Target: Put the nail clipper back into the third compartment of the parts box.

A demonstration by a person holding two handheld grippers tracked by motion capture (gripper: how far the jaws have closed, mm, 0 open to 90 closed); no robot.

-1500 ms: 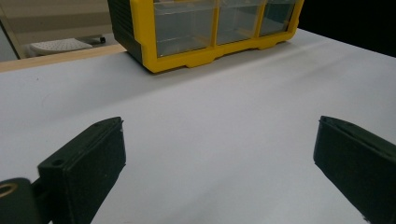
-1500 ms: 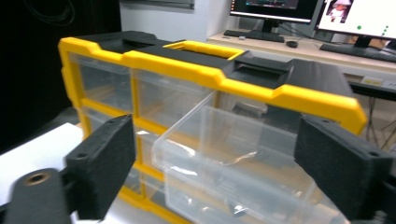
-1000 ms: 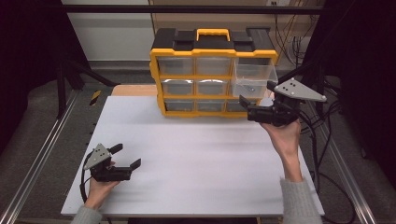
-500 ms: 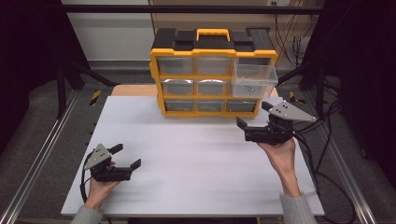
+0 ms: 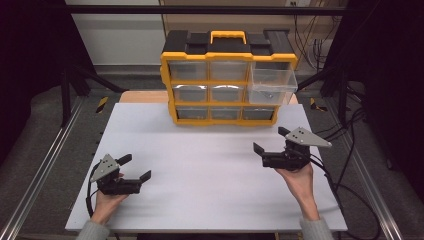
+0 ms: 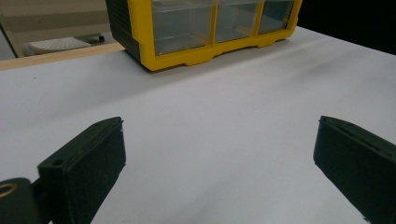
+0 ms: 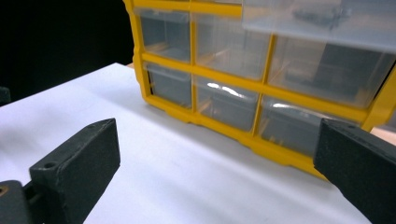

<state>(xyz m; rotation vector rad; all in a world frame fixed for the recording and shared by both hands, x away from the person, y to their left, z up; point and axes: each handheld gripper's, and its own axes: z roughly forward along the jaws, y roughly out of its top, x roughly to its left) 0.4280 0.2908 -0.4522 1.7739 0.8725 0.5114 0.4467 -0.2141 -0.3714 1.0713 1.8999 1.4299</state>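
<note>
A high view looks down on a white table (image 5: 210,175) with a person's forearms entering from the bottom edge. At the lower left of the frame, the left gripper (image 5: 135,167) rests low over the table in the person's hand, its jaws spread wide and holding nothing; in the left gripper view the two black jaws stand far apart over bare white surface. At the upper centre sits a yellow and black drawer cabinet (image 5: 227,80) with a yellow handle on top and three rows of clear drawers. Its top right drawer (image 5: 272,82) is pulled out towards the viewer, with small dark items inside, too small to identify. At the right of centre, the right gripper (image 5: 270,142) is held above the table, well apart from the cabinet, jaws wide and empty. In the right gripper view the open drawer shows at the upper right.
</note>
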